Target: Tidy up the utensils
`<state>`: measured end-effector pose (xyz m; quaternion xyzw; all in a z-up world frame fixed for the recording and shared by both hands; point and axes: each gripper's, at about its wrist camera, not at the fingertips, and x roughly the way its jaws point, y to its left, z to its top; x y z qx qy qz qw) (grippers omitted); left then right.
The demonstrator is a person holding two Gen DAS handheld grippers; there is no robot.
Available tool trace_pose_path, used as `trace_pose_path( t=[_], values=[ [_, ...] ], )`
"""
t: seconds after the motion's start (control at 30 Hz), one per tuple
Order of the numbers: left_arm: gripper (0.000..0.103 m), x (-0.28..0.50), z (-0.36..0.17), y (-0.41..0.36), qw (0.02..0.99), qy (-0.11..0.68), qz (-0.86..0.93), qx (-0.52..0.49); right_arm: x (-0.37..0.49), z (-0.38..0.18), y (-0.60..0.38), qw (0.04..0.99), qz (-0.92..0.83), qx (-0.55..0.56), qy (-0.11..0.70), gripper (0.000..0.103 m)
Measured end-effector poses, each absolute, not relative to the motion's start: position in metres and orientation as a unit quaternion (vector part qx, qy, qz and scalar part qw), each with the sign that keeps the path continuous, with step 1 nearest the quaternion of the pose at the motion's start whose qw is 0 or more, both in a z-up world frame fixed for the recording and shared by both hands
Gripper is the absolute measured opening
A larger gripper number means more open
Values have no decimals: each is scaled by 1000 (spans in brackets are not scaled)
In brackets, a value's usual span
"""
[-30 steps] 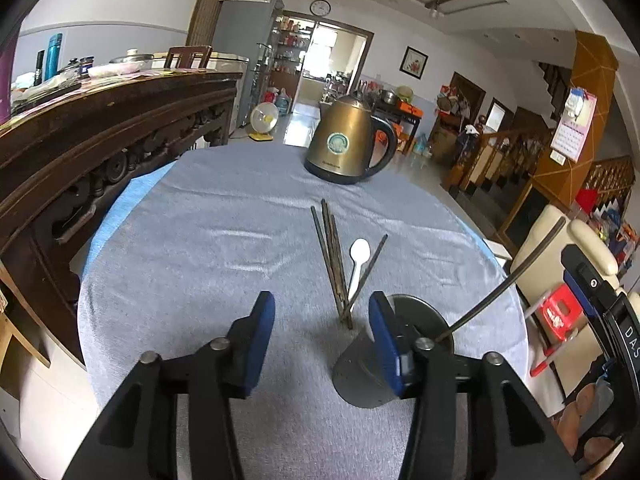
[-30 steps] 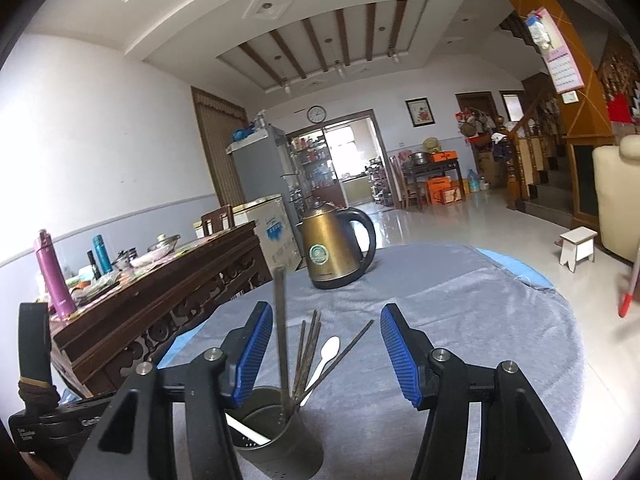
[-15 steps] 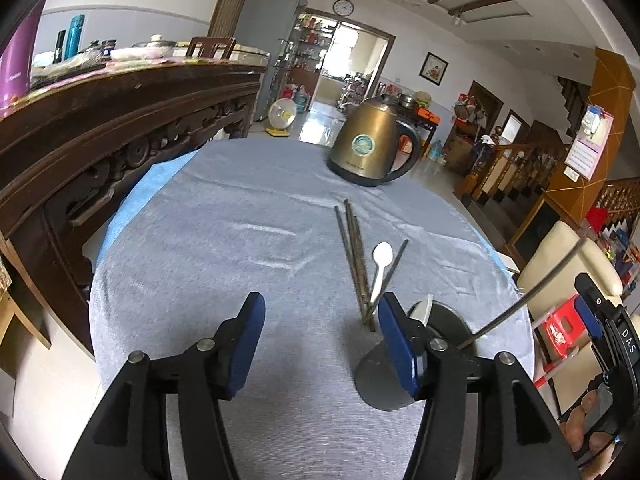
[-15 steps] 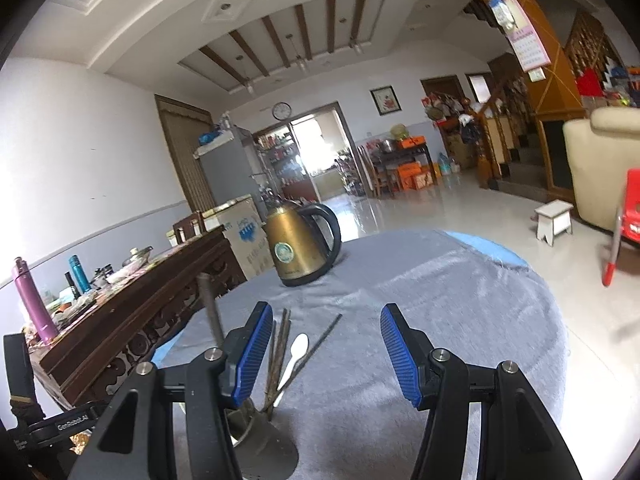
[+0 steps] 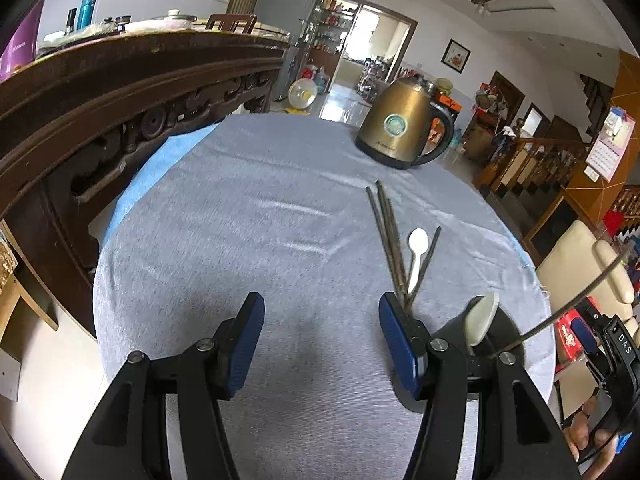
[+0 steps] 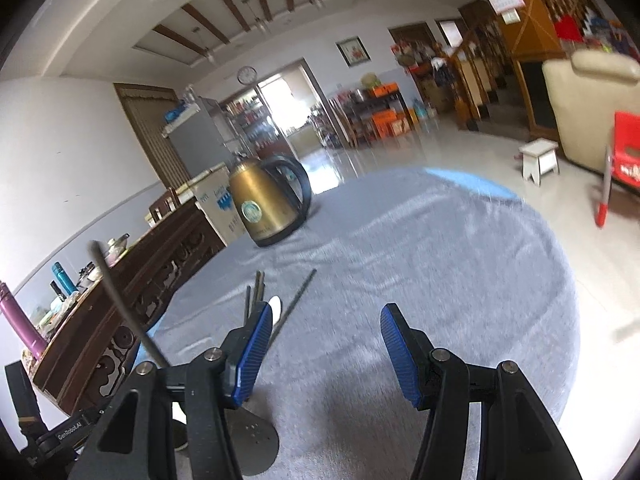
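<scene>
Several dark chopsticks (image 5: 386,236) and a white spoon (image 5: 417,252) lie on the grey tablecloth (image 5: 260,240) in front of a brass kettle. A metal utensil holder (image 5: 460,328), mostly hidden behind my left gripper's right finger, holds a white spoon (image 5: 480,322) and one dark chopstick (image 5: 576,300). My left gripper (image 5: 320,340) is open and empty over the cloth, left of the holder. My right gripper (image 6: 326,356) is open and empty; the holder (image 6: 252,440) sits low behind its left finger, with the chopsticks (image 6: 256,292) beyond.
A brass electric kettle (image 5: 402,128) stands at the far side of the round table; it also shows in the right wrist view (image 6: 266,204). A carved dark wooden sideboard (image 5: 100,120) runs along the left. A cream armchair (image 5: 580,264) is past the right edge.
Both grippers have pulled back from the holder. The left view has shifted left, the right view has tilted and moved right. Both stay open.
</scene>
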<state>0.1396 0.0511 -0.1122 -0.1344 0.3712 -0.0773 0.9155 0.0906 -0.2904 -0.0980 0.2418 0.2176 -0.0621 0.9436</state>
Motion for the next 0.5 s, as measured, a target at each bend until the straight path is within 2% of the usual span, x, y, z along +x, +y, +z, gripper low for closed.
trace_pose_path(
  t=[0.5],
  values=[
    [60, 220, -129, 40, 911, 393, -101, -74, 140, -157, -332, 891, -62, 322, 313, 60]
  ],
)
